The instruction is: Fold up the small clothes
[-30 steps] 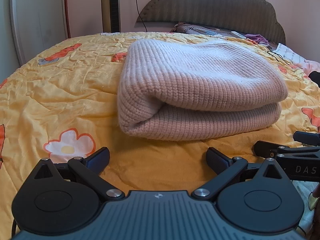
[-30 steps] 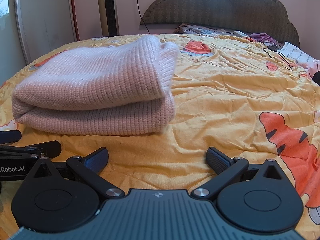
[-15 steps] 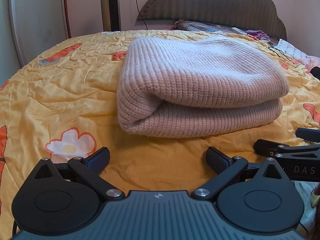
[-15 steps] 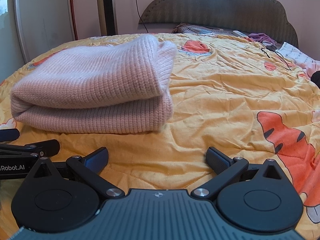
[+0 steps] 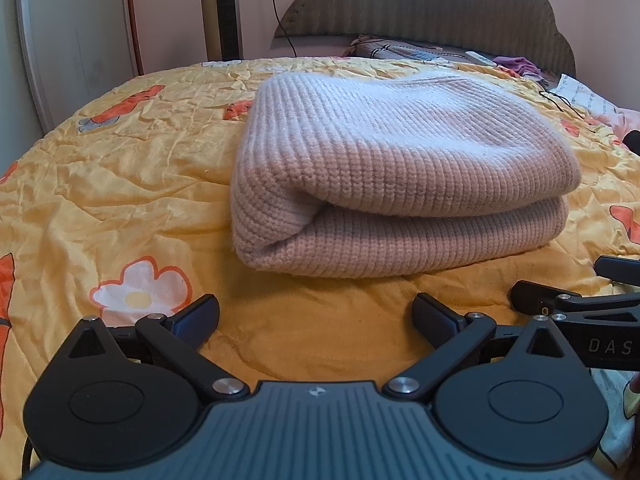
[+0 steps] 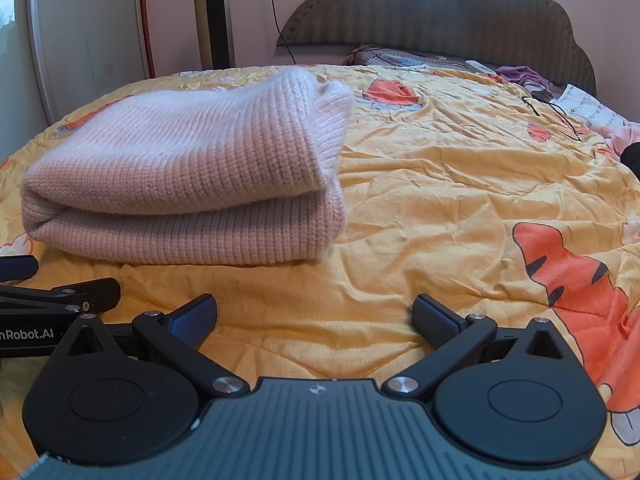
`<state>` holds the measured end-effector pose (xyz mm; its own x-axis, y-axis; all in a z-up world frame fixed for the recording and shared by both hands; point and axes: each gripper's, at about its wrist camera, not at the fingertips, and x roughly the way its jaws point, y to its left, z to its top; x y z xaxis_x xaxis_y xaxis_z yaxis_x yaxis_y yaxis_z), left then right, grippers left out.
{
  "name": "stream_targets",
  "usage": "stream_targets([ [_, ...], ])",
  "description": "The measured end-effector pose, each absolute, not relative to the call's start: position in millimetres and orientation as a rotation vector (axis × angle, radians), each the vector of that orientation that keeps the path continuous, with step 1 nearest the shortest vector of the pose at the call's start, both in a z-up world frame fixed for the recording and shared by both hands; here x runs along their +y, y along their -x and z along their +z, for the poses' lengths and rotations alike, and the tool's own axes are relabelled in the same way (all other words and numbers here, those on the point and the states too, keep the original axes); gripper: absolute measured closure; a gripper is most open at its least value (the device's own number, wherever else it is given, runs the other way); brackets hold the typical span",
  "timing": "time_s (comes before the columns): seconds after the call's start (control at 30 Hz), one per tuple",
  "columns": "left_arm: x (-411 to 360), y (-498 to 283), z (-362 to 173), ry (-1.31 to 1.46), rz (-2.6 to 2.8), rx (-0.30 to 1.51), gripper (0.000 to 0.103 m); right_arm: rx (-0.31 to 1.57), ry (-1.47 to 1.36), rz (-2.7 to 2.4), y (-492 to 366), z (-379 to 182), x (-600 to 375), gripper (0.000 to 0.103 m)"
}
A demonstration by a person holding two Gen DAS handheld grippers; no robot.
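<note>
A pink knitted sweater (image 5: 396, 172) lies folded in a thick bundle on the yellow bedspread (image 5: 120, 184). It also shows in the right wrist view (image 6: 188, 176), to the left. My left gripper (image 5: 316, 316) is open and empty, just short of the sweater's near edge. My right gripper (image 6: 314, 316) is open and empty, near the sweater's right front corner. Each gripper shows at the edge of the other's view: the right one (image 5: 576, 300) and the left one (image 6: 60, 292).
The bedspread (image 6: 460, 184) has orange tiger and flower prints. A grey headboard (image 6: 440, 12), pillows and small items (image 6: 524, 74) are at the far end. A tower fan (image 6: 212, 16) and a white door (image 6: 80, 32) stand behind the bed on the left.
Both grippers have drawn back a little and tilted up; the sweater sits slightly lower in view. Both stay open. The sweater has not moved.
</note>
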<state>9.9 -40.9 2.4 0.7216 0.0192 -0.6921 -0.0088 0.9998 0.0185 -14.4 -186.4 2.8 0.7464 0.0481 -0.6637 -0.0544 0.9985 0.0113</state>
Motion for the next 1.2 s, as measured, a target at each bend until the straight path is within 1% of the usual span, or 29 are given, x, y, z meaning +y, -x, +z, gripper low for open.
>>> stream_targets([
  [1.2,-39.9,-10.4,2.9,-0.009,0.016,0.762,0.0,0.727,0.013,0.06,12.1,3.3,-186.4,0.001],
])
